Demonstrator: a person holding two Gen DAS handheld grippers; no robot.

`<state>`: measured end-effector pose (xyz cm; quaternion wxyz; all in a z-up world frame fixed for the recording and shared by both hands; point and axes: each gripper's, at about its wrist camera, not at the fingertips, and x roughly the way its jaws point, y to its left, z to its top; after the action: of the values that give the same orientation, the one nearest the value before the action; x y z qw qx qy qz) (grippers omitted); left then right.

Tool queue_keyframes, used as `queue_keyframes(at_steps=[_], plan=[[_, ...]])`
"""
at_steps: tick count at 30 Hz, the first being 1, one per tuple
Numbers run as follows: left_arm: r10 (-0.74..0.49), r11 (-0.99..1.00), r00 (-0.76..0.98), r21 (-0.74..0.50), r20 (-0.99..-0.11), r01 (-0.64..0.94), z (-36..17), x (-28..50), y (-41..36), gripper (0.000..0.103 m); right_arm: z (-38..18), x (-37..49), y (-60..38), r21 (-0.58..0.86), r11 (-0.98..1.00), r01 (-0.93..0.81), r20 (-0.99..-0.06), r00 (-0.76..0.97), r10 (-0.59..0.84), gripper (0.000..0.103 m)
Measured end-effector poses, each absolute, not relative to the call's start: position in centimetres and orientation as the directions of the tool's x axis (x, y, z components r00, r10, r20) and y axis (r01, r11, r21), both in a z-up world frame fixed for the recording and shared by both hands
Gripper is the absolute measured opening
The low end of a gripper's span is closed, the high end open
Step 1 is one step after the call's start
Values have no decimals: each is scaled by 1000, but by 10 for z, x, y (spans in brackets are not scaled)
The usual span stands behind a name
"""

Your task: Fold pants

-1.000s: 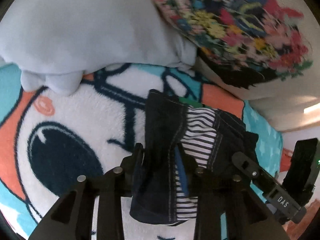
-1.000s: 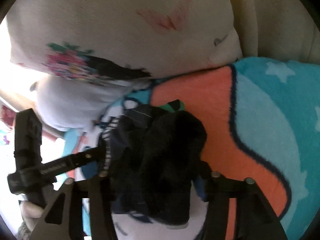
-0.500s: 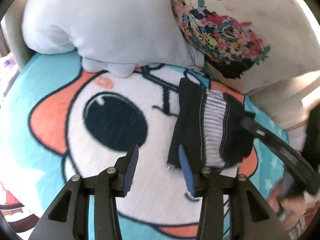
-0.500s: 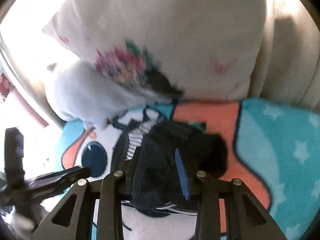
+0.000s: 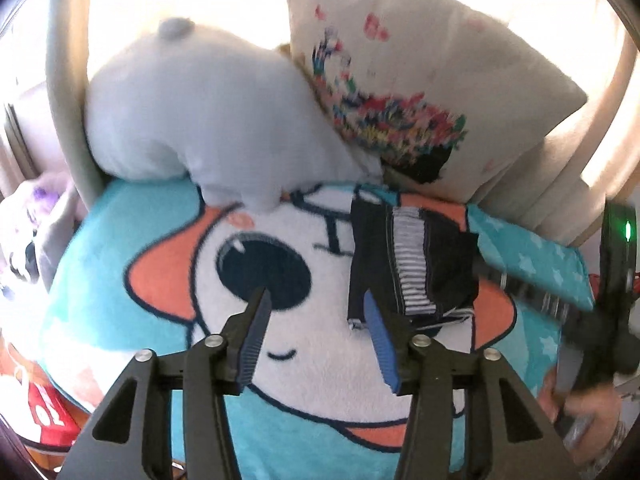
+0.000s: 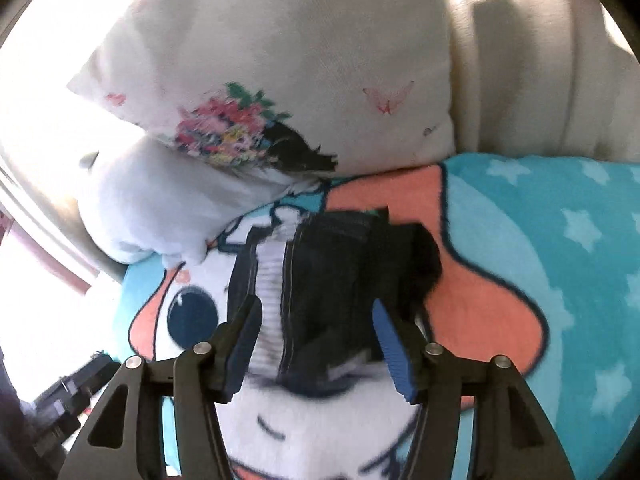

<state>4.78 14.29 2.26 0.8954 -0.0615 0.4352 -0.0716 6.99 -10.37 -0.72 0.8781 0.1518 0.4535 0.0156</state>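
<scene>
The dark pants point(image 5: 412, 264) lie folded into a small bundle on the cartoon blanket point(image 5: 168, 240), with a striped lining showing down the middle. My left gripper point(image 5: 316, 316) is open and empty, raised above the blanket just left of the bundle. In the right wrist view the pants point(image 6: 340, 276) lie just beyond my right gripper point(image 6: 316, 320), which is open and empty above their near edge. The right gripper's body point(image 5: 600, 312) shows at the right edge of the left wrist view.
A pale grey plush pillow point(image 5: 208, 128) and a white floral pillow point(image 5: 400, 80) lean against the beige backrest point(image 6: 540, 80) behind the pants. The blanket's left edge drops off toward red and white items point(image 5: 44, 412).
Both grippers have let go of the pants and opened. Both have pulled back and up, so the folded bundle now lies by itself on the blanket.
</scene>
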Motion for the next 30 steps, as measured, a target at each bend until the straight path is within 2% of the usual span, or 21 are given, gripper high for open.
queue_keyframes(at_steps=[2, 6, 11, 20, 30], plan=[[-166, 985, 647, -148, -744, 84, 34, 39, 146, 58, -9, 52, -95, 258, 958, 123, -805, 576, 143, 63], [-154, 988, 682, -116, -715, 102, 46, 21, 154, 64, -20, 22, -79, 217, 964, 154, -830, 548, 100, 64], [-127, 992, 714, -90, -688, 90, 51, 0, 175, 76, -39, 1, -53, 215, 960, 179, -861, 498, 100, 64], [-152, 988, 663, -135, -733, 77, 36, -2, 203, 78, -48, -22, 2, 129, 987, 95, -885, 461, 71, 64], [-209, 978, 612, -155, -763, 140, 30, 0, 192, 78, -38, -31, 5, 73, 990, 117, -889, 457, 11, 67]])
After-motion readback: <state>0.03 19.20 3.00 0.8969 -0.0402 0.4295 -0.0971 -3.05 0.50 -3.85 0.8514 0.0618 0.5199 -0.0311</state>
